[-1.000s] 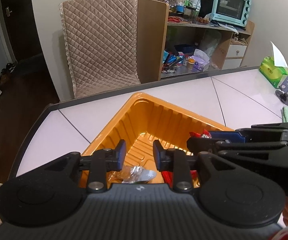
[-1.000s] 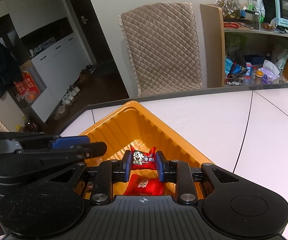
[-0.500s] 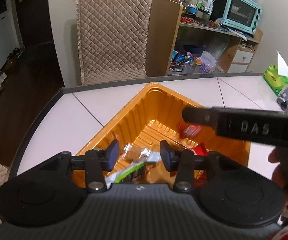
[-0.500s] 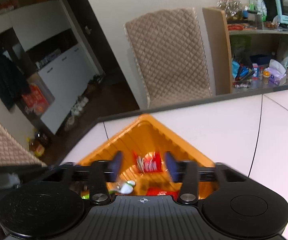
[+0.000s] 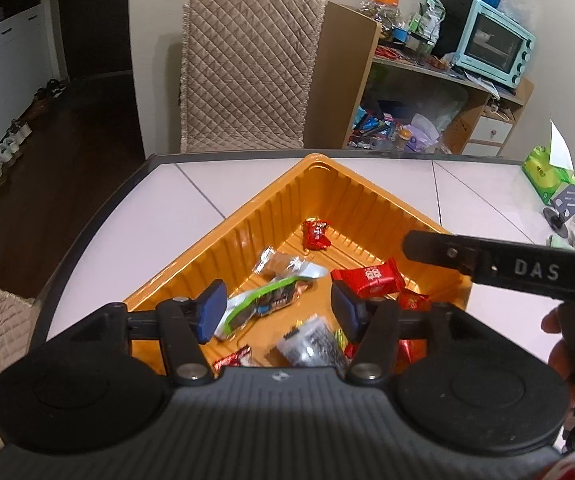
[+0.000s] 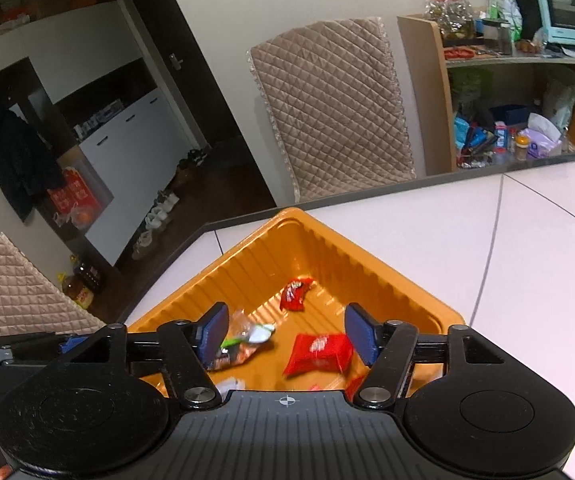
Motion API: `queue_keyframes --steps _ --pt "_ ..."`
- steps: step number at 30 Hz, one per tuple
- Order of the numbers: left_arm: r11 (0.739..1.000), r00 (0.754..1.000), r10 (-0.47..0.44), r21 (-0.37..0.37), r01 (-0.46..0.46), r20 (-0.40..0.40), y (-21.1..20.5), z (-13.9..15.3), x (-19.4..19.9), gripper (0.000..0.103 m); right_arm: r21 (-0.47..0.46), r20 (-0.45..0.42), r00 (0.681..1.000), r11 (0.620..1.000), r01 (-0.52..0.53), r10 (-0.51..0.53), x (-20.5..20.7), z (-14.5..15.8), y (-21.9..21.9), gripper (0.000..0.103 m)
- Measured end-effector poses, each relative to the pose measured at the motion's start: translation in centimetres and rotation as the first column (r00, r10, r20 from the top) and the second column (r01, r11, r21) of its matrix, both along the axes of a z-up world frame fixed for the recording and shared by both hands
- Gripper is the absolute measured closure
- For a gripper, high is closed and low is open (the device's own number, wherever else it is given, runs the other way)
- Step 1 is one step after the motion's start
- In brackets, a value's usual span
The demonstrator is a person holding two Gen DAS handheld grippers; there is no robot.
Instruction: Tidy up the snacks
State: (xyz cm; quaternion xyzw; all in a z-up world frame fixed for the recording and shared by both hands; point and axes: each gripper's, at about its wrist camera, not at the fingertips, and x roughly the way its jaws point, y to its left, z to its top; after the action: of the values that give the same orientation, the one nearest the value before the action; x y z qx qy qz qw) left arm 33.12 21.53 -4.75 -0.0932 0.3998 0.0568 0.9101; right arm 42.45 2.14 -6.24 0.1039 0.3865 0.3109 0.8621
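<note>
- Orange tray (image 5: 247, 216) taken as landmark; sits on white table (image 5: 155, 204), near its corner.
- Left gripper (image 5: 277, 310) hovering above tray's near edge, pads spread wide, nothing between them.
- Green-striped wrapper (image 5: 263, 300) flat on tray floor, just left of centre.
- Small red packet (image 5: 315, 234) towards tray's far corner.
- Larger red packet (image 6: 319, 354) right of centre.
- Right gripper (image 6: 287, 338) above tray's near side, likewise released and empty.

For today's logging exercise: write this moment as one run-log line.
left gripper: open, empty | right gripper: open, empty | snacks: in orange tray
</note>
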Motion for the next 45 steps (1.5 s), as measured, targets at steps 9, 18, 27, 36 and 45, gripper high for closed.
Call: queue_keyframes --steps 9,18,27,36,45 --pt "0.999 0.999 0.034 -0.018 -0.033 0.01 -0.7 2.6 -4.3 0.04 -0.001 0.024 1.0 1.0 0.01 -0.01 -4.4 2.3 -2.5 0.021" --pt "0.999 0.999 0.052 -0.009 -0.052 0.014 -3.1 4.1 -9.4 0.037 0.006 0.038 0.999 1.0 0.02 -0.021 -10.1 4.3 -5.2 0.02" --pt "0.999 0.999 0.033 -0.003 -0.033 0.026 -6.0 5.9 -15.1 0.037 -0.004 0.037 0.998 0.999 0.047 -0.047 -16.6 5.7 -8.4 0.02" --pt "1.0 1.0 0.0 0.006 0.0 0.028 -9.1 7.0 -20.4 0.037 -0.035 0.03 0.997 0.997 0.068 -0.067 -22.7 6.4 -11.3 0.02" --pt "0.999 0.999 -0.036 0.01 0.036 0.016 -12.1 7.3 -24.8 0.037 -0.07 0.017 0.996 0.994 0.084 -0.083 -27.6 6.7 -14.2 0.02"
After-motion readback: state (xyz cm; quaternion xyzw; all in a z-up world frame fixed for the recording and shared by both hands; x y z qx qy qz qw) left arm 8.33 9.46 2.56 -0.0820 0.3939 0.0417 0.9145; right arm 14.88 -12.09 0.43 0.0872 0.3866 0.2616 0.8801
